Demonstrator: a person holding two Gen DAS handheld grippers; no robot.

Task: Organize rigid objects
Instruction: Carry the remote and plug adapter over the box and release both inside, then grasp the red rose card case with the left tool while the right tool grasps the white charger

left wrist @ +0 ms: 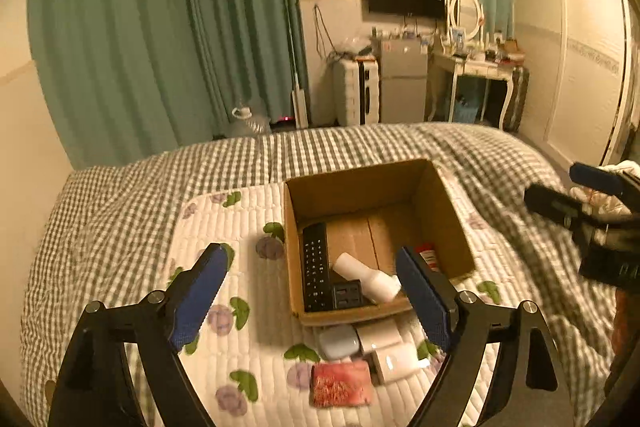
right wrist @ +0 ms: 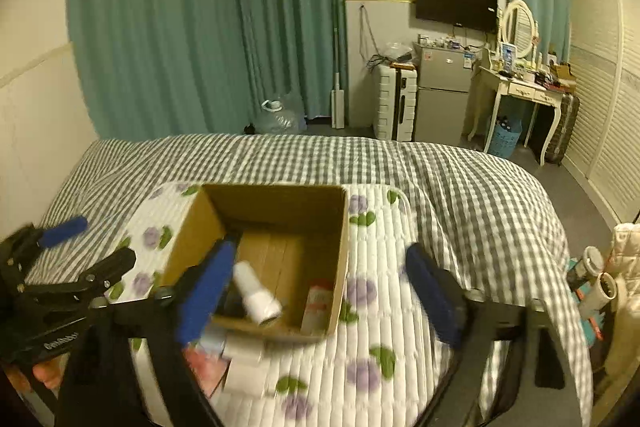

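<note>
- Ahead of the left gripper (left wrist: 312, 291), between its spread blue fingers (left wrist: 200, 297), sits an open brown cardboard box (left wrist: 360, 191) on a white quilted mat (left wrist: 224, 223) printed with purple flowers and green leaves.
- Inside the box, along the wall nearest the left finger, lies a long black remote control (left wrist: 314, 267); beside it a small black adapter (left wrist: 347, 294), a white bottle (left wrist: 366, 277) lying on its side, and a red-and-white item (left wrist: 427, 254) partly hidden behind the right finger.
- Just short of the box, nearer the left gripper, lie a pale grey case (left wrist: 339, 341), two white boxy objects (left wrist: 386, 347) and a red patterned packet (left wrist: 340, 383), close together on the mat.
- The left gripper hangs above the mat, jaws wide apart, holding nothing.
- The right gripper (right wrist: 320, 293) is also spread and empty, hovering over the box's near edge; it is blurred.
- Mat and box rest on a grey-and-white checked bedspread (right wrist: 460, 179).
</note>
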